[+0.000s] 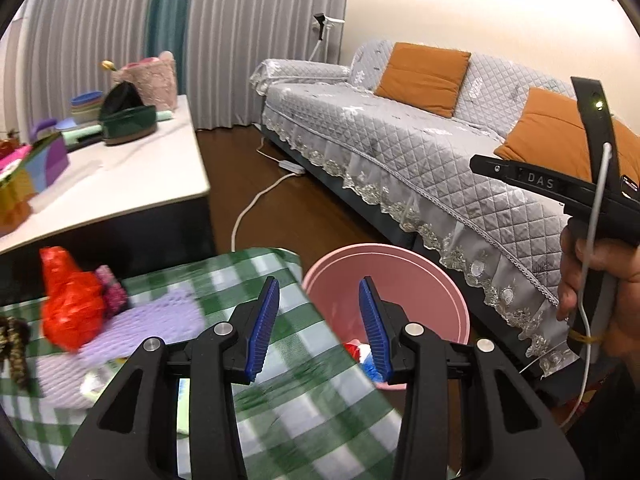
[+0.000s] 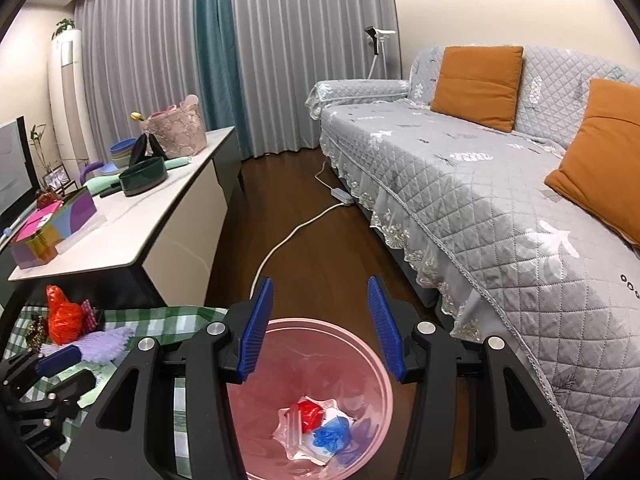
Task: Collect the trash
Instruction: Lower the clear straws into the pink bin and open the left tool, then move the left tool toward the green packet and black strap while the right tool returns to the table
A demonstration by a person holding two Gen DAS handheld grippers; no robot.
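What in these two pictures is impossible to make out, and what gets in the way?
- Left wrist view: the inside of the pink bin is mostly hidden by its own rim and the left tongs.
- Left wrist view: the red bag and green checked cloth are blurred, so small scraps there are unreadable.
- Right wrist view: the cloth's near part is covered by the right tongs.
- Right wrist view: the bin's near rim is cut off by the picture edge.

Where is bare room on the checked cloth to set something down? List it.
Free: the checked cloth between the lilac mat and the pink bin, around the left hand-held gripper. Crowded: the far-left part, with the red bag, a dark pink scrap and the mat.
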